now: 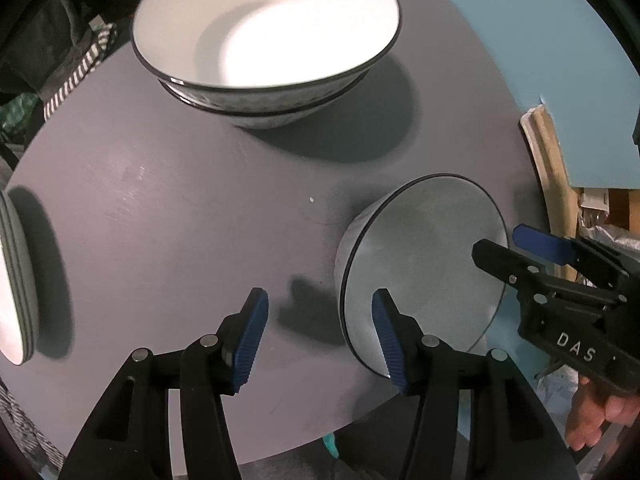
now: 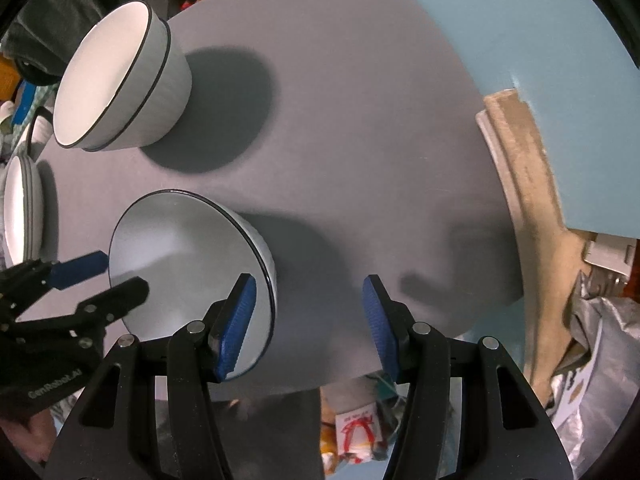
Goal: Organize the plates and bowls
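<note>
Single bowl (image 1: 424, 264), grey-white with a dark rim, standing alone at the near edge of my round grey table (image 1: 160, 208), between the two tools. My left gripper (image 1: 320, 336) hangs with jaws apart, one blue pad over the bowl's rim, the other over bare table, nothing clamped. My right gripper (image 2: 306, 322) is likewise parted and empty, straddling the opposite rim. Farther back stands a stack of nested bowls (image 1: 264, 40); a pile of plates (image 1: 16, 280) lies at the table's left edge
</note>
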Demonstrator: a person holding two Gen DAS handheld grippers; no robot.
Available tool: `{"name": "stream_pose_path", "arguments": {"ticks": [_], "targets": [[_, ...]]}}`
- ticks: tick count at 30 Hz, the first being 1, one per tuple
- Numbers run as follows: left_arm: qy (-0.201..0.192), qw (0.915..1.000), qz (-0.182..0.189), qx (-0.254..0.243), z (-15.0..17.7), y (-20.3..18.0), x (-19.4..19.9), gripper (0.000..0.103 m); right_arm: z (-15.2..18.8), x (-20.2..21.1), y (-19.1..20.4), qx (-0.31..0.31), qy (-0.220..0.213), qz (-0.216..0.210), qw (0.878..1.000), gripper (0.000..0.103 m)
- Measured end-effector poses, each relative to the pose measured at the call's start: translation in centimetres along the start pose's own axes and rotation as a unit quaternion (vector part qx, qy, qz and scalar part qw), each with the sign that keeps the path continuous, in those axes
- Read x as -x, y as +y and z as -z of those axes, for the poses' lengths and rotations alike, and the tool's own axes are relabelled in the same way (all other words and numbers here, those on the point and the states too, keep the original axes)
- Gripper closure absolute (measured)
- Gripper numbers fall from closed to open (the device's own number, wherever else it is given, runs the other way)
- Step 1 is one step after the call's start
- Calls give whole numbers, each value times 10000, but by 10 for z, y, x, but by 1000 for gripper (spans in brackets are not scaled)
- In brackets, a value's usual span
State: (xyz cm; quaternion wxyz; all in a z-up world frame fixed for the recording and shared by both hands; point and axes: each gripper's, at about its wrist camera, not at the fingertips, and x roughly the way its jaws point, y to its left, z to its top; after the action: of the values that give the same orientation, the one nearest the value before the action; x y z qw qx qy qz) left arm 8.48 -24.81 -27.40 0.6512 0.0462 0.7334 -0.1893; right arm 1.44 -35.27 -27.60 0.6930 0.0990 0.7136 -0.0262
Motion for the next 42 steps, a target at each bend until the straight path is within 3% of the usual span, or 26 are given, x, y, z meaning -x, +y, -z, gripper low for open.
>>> {"name": "stream_pose_path", "arguments": {"ticks": [16, 20, 21, 25, 28, 34, 42], "targets": [[98, 9997, 59, 231, -8, 0, -20, 48, 8, -23, 8, 92, 134, -22, 9999, 49], [113, 9996, 92, 224, -7, 2, -22, 48, 2, -17, 16, 135, 152, -31, 9998, 60], [111, 9997, 92, 215, -6, 4, -25, 49, 2, -17, 17, 144, 165, -44, 9997, 66], [169, 9997, 98, 155, -5, -3, -29, 74, 0, -16, 20, 159, 191, -93, 9996, 77], [147, 9998, 91, 108, -4, -3, -28, 77, -2, -13, 22, 177, 164, -89, 9997, 88], [127, 9997, 186, 57, -4, -5, -25, 91, -2, -11, 28, 231, 179, -71, 9995, 94], [98, 9997, 182, -107, -7, -12, -20, 95, -2, -12, 31, 280, 264, 1, 9993, 94]]}}
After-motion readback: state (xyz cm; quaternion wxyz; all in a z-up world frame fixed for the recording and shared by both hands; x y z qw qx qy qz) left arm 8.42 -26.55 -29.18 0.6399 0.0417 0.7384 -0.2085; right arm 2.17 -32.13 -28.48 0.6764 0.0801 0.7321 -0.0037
